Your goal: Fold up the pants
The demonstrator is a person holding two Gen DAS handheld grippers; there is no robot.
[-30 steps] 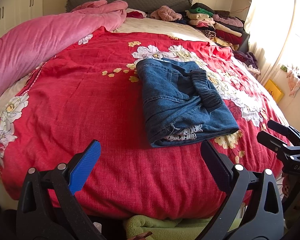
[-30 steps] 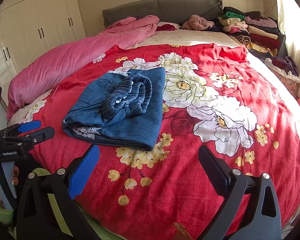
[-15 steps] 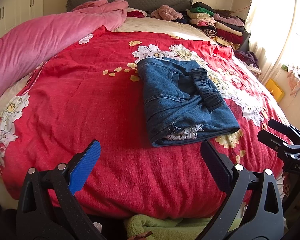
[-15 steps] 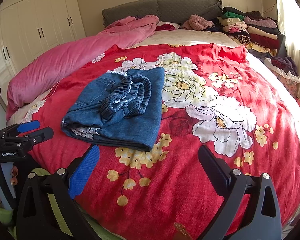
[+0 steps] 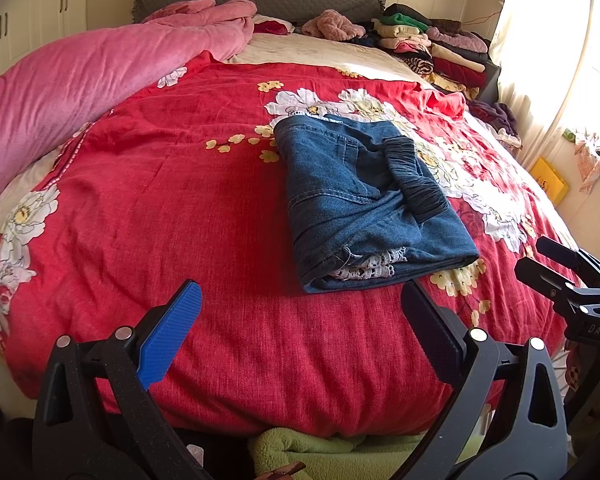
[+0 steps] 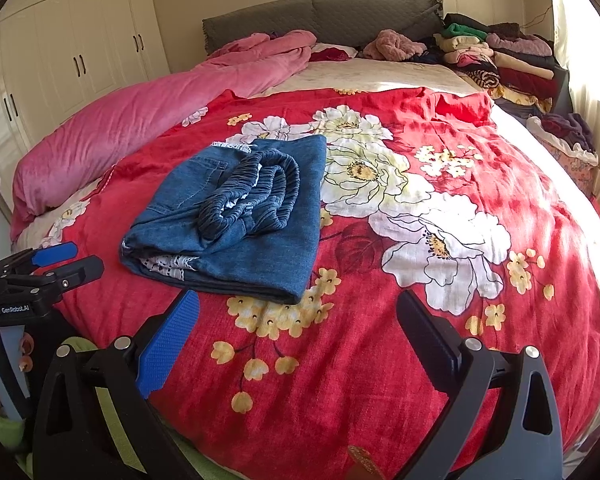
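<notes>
Red floral bedspread (image 5: pixel 180 220) covers the bed. Pink plush blanket (image 5: pixel 80 84) bunched along its left side. Grey quilted headboard (image 6: pixel 340 16) at the far end. Stack of folded clothes (image 6: pixel 500 60) at far right corner. White wardrobe doors (image 6: pixel 72 60) on left wall.

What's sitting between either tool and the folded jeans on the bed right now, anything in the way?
Nothing visible. Only bare red floral bedspread lies between the open left tool and the folded jeans, and the same between the open right tool and them. The pink duvet and the clothes pile sit well off to the sides.
</notes>
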